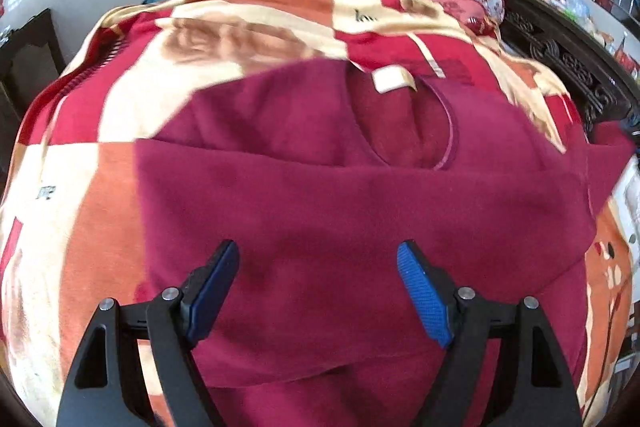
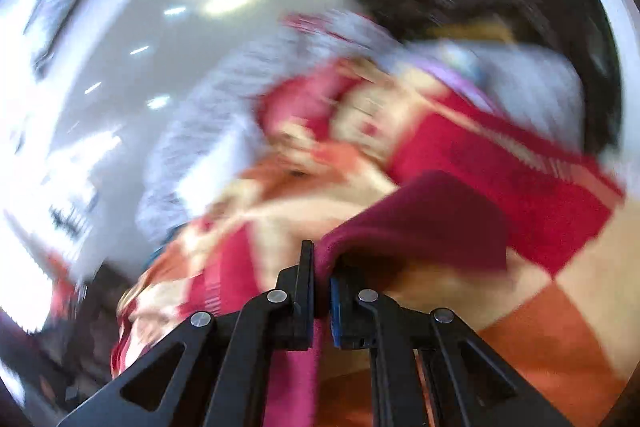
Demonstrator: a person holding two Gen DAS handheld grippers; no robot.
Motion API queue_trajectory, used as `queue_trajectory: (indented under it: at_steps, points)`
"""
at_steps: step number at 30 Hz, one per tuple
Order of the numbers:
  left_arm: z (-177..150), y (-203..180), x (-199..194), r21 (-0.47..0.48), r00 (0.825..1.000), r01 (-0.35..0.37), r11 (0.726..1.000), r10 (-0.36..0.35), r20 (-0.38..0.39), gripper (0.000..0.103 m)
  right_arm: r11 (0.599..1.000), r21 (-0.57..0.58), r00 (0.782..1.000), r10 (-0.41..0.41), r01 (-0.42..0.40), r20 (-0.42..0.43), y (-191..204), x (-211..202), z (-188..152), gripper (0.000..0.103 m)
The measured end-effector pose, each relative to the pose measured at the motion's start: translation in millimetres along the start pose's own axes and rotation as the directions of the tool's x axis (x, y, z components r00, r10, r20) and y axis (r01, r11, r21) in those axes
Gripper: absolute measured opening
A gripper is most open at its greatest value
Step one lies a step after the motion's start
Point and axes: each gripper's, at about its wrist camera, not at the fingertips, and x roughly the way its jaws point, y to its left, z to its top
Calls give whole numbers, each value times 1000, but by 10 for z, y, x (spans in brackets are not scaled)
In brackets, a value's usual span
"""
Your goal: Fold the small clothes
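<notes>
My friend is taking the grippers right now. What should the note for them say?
Left gripper: open, holding nothing, above the maroon top.
Right gripper: shut on a fold of the maroon top.
The top lies on the checked blanket, neck opening facing up, one part already folded across.
Left to do: lay the pinched part over, then finish folding. The right view is blurred, so check the grip.

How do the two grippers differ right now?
The left gripper stands wide open and holds nothing; the right gripper is shut on the maroon garment. The left hovers over the garment's spread body; the right pinches a lifted edge. Both have black fingers with blue pads.
</notes>
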Motion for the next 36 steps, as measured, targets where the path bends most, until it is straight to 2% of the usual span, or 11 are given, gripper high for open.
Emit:
queue_trajectory:
  at_steps: [3,6,10,14,18,21,25,27,31,34,36]
  points:
    - [23,166,-135,-42,1000,4,999,-2,30,81,972,-212,994,94,-104,-56,798,-158,-100,8]
    - [32,367,-253,-107,999,10,994,-4,51,80,880,-379,951,216,-288,-220,1715,-21,-615,8]
    - [-6,559,-341,-173,998,29,984,-20,56,80,819,-416,869,187,-395,-457,2325,564,-1537,11]
    - [-61,655,-348,-205,998,43,978,-34,51,80,862,-360,800,82,-356,-594,2305,1103,-2156,24]
    - [-89,666,-325,-192,998,56,980,-47,48,80,894,-286,792,112,-344,-600,2127,970,-2132,44]
    - [-61,623,-263,-194,997,74,978,-68,40,80,882,-319,825,126,-347,-551,2052,635,-2022,66]
    - [-4,508,-194,-167,998,62,984,-56,40,80,888,-332,865,130,-319,-485,1962,473,-1893,68]
    - [15,503,-204,-175,998,51,983,-43,47,81,877,-347,868,139,-332,-477,2030,506,-1884,68]
    - [-4,584,-270,-196,998,41,980,-32,51,81,855,-307,816,204,-418,-541,2284,887,-1997,68]
    - [-1,679,-298,-204,999,17,979,-9,41,80,835,-343,778,149,-429,-610,2481,1274,-2286,68]
    - [-3,744,-335,-213,999,24,977,-16,41,80,833,-310,728,152,-458,-668,2531,1311,-2451,68]
